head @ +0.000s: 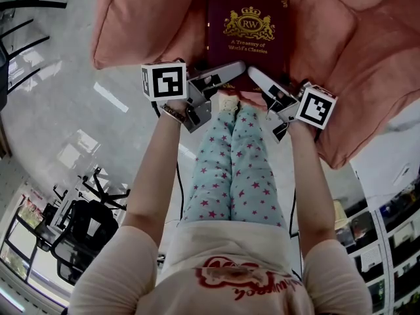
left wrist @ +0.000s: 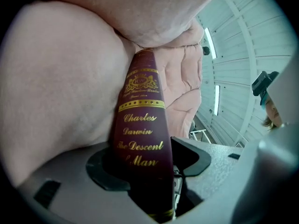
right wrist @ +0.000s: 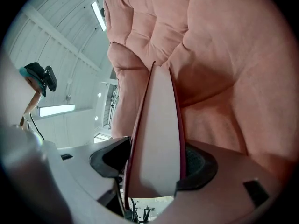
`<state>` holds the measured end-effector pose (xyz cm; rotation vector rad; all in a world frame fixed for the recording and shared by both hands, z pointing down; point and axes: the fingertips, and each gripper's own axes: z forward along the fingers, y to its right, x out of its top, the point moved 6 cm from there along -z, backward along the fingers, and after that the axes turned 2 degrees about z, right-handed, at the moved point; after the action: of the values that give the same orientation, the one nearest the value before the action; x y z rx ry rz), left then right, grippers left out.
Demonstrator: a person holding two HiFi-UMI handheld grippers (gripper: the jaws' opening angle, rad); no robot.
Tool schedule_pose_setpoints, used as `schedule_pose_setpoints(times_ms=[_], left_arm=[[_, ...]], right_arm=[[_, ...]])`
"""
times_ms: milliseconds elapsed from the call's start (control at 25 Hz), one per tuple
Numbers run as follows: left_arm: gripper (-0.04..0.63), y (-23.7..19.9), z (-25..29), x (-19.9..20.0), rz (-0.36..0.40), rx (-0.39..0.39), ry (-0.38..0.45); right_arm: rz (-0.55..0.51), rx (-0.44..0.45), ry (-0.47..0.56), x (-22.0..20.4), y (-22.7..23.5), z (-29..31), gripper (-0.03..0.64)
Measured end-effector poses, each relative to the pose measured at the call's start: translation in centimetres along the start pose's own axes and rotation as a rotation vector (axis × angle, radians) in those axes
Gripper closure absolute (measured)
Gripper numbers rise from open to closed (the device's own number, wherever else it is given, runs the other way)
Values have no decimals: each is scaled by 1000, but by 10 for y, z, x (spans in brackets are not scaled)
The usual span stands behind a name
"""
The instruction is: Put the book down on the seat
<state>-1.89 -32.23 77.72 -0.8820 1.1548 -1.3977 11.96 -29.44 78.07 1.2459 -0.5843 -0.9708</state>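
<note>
As the person stands close against the seat front, the star-print trousers (head: 231, 169) fill the near field and both forearms reach forward.

1. Near left: the left gripper (head: 230, 73), with its marker cube (head: 164, 81) facing up, sits at the near left corner of the book (head: 248, 35).
2. Near right: the right gripper (head: 262, 81) sits at the near right corner in the same attitude.
3. Jaw state, left: the spine, lettered "Charles Darwin, The Descent of Man", stands between the two dark pads (left wrist: 105, 169). The jaws are apart. A slim gap shows between the spine and the right-hand pad, and no squeeze is visible.
4. Jaw state, right: the page edge stands between the pads. The jaws are apart, with the pads just beside the covers and a narrow gap at the left-hand pad.
5. Book position: it lies front cover up on the pink seat cushion (head: 144, 31). Its near end is at the front edge between the grippers and its far end points inward.
6. Beyond: the tufted back cushion (right wrist: 140, 36) rises behind the book. A grey floor (head: 59, 90) lies beside the seat.
</note>
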Motion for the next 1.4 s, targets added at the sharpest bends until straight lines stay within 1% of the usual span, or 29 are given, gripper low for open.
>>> schedule_pose_setpoints(times_ms=[40, 200, 320, 360, 480, 560, 800, 960, 1160, 1280, 1400], left_arm=[[328, 0, 0, 0, 0, 10, -8], [311, -1, -1, -1, 15, 48, -40], [297, -3, -3, -3, 39, 83, -48], [293, -4, -4, -3, 45, 100, -43], [288, -6, -11, -6, 85, 178, -27], [285, 1, -13, -7, 106, 207, -15], [282, 8, -18, -7, 164, 310, -26], [282, 4, -22, -10, 236, 399, -51], [282, 8, -26, -14, 230, 439, -4], [282, 6, -34, -20, 240, 465, 7], [282, 3, -43, -24, 225, 471, 23]], right_arm=[[-4, -16, -5, 0, 1, -1, 334], [-16, 23, 12, 4, -1, 1, 333], [-25, 11, 17, 9, 1, 1, 333], [-39, -8, 15, 9, 2, 1, 326], [-118, -127, 29, 9, 1, -4, 288], [-137, -173, 51, 12, -2, -8, 281], [-166, -225, 73, 17, -10, -10, 259], [-190, -237, 114, 23, -13, -9, 259], [-203, -237, 96, 25, -17, -10, 259], [-212, -241, 102, 21, -16, -12, 259], [-236, -248, 91, 18, -16, -13, 259]])
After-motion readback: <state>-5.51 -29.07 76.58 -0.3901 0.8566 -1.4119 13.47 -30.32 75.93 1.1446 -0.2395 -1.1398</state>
